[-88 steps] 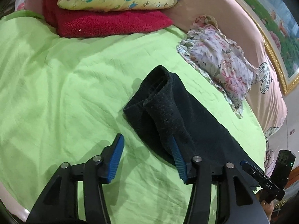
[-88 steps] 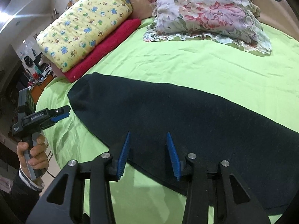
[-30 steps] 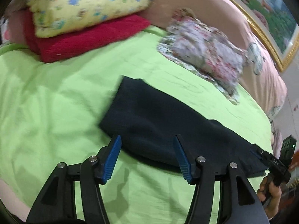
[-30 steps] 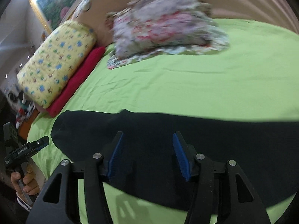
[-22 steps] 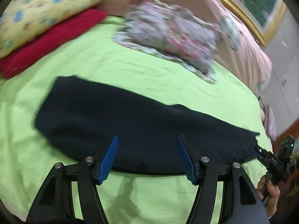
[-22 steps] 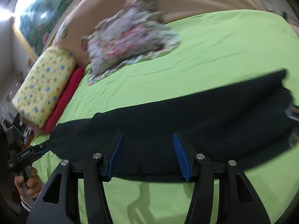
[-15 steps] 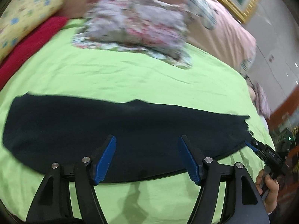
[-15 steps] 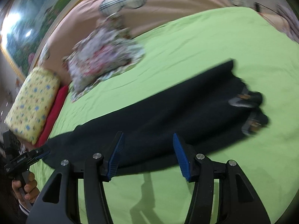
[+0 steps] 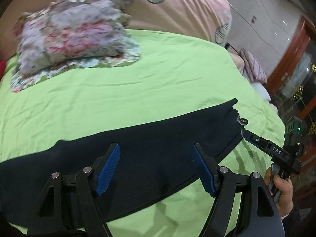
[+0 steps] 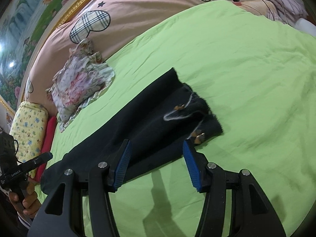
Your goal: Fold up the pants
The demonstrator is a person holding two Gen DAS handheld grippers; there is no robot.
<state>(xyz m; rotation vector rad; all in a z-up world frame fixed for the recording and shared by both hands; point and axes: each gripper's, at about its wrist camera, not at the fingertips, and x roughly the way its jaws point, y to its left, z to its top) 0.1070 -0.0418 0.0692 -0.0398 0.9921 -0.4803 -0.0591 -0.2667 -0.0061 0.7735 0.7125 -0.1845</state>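
Note:
The black pants (image 9: 138, 148) lie flat in a long strip on the green bed sheet (image 9: 158, 75). In the right wrist view the pants (image 10: 150, 118) end at the waistband with a white drawstring (image 10: 177, 114). My left gripper (image 9: 156, 167) is open and empty, over the strip's near edge. My right gripper (image 10: 156, 164) is open and empty, just short of the waistband end. The right gripper also shows in the left wrist view (image 9: 246, 136), by the waistband corner. The left gripper also shows in the right wrist view (image 10: 47, 156), near the leg end.
A floral pillow (image 9: 73, 37) lies at the back of the bed by a pink headboard cover (image 9: 177, 7). A yellow patterned pillow (image 10: 27, 126) on a red blanket (image 10: 49, 134) sits at the far left. The bed's edge (image 9: 276, 114) curves off at the right.
Both grippers have swung to the right along the pants, from the leg end toward the waistband. The pants lie unchanged. Both grippers stay open.

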